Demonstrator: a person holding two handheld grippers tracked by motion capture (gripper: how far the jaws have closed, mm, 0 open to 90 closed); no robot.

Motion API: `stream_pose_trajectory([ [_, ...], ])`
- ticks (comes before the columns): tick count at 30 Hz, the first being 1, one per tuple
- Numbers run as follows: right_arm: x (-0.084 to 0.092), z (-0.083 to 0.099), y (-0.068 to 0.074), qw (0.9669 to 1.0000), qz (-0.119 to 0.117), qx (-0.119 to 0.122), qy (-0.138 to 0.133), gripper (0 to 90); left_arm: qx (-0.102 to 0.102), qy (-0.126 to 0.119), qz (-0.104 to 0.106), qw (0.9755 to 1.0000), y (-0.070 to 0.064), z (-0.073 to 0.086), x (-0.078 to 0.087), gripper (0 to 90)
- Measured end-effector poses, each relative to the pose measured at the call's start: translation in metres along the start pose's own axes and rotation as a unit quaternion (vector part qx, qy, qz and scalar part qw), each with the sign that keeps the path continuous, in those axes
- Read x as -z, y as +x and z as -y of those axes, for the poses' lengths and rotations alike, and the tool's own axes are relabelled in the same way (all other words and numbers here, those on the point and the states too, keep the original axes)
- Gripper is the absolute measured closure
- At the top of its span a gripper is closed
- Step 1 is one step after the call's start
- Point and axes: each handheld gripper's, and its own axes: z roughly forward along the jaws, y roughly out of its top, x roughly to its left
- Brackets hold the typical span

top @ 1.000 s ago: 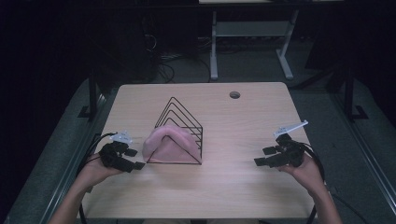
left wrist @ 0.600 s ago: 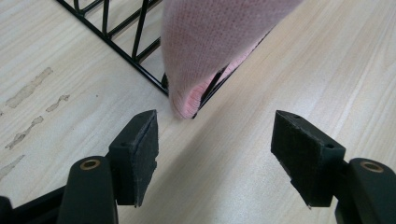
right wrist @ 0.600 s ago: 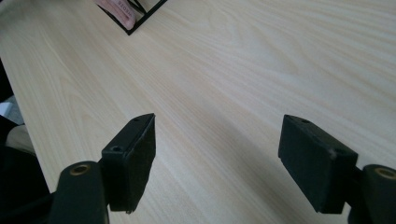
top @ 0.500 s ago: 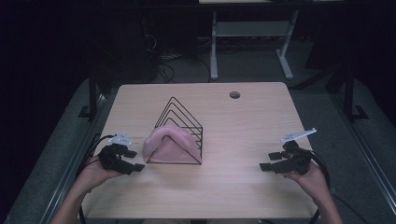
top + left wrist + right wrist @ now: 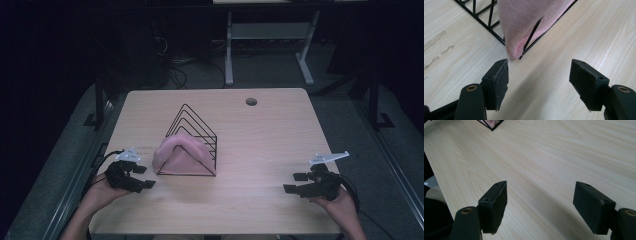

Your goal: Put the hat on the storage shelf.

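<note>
Pads [image 5: 499, 82] on the left gripper [image 5: 134, 177] stand wide apart with nothing between them — bare wood shows through the gap in the left gripper view. It sits near the table's [image 5: 270, 150] front-left corner, jaws aimed at the near left corner of the wire rack [image 5: 192, 142], close to it but not touching. Likely parked there to take the hanging hem of the pink cloth [image 5: 179, 156], which droops right at that corner.

Right gripper [image 5: 305, 184] is also wide open and empty; the right gripper view looks across plain tabletop, with a corner of the rack far off at the top edge. It hovers near the front-right corner, well apart from rack and cloth, jaws pointing left toward the middle. My read: it's out of the way or waiting to steady the rack.

Pink cloth is draped over the rack's front triangular wires, lower edge down at the base wire. In the left gripper view one black wire [image 5: 532, 35] crosses in front of the fabric, so part of the cloth is threaded behind it — a straight pull could snag there.

Rack stands upright, left of the table's centre, closer to the left edge than the right. A round cable hole [image 5: 251, 101] sits near the back edge, unrelated to the work.
</note>
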Motion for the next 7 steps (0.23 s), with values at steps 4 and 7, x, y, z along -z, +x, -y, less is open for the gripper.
stream_pose_trajectory([
  [4, 0.002, 0.01, 0.005, 0.9998, 0.005, 0.001, -0.017, 24.0, 0.013, 0.007, -0.006, 0.9999, -0.001, 0.008, 0.001, 28.9],
  [7, 0.006, 0.018, 0.01, 0.9996, 0.01, 0.005, -0.024, 22.0, 0.02, -0.005, -0.018, 0.9996, -0.005, 0.014, -0.002, 28.8],
])
